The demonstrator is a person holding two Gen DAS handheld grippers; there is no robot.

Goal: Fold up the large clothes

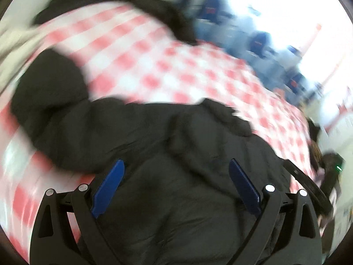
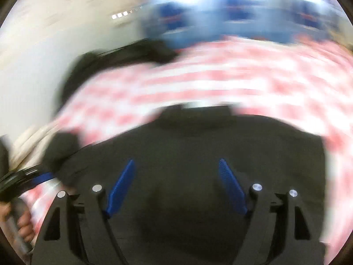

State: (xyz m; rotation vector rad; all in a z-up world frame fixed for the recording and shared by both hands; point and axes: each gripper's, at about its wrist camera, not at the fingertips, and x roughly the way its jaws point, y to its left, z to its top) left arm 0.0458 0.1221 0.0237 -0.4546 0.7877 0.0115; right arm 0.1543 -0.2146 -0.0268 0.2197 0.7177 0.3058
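- Black puffy jacket [image 1: 172, 145] fills the near foreground in both views, spread on the checked cloth [image 1: 136, 66]; quilted, soft, lumpy folds, matte fabric.
- Left hand-held gripper [image 1: 176, 187]: blue fingers [image 1: 108, 190] spread wide above the jacket body, nothing pinched between them.
- Right hand-held gripper [image 2: 176, 187]: blue ribbed fingers [image 2: 231, 187] also apart over the jacket, nothing between them.
- Jacket edges: left view shows a sleeve [image 1: 46, 92] bulging out to the left and a crumpled collar or hem ridge [image 1: 222, 114] at the far side; right view shows a straighter far edge [image 2: 198, 112] with cloth beyond.
- Open room: wide bare stretch of red-and-white check beyond the jacket in both views, free for moving.
- Second dark garment [image 1: 123, 2] lies at the worktop's far left edge, well apart from the jacket.
- Right view only: a person's hand [image 2: 22, 223] on the other gripper's handle at lower left.
- Left view only: the other gripper [image 1: 331, 172], with a green light, at right edge.
- Background blurred: blue shapes [image 2: 220, 22], pale wall [image 2: 44, 44].
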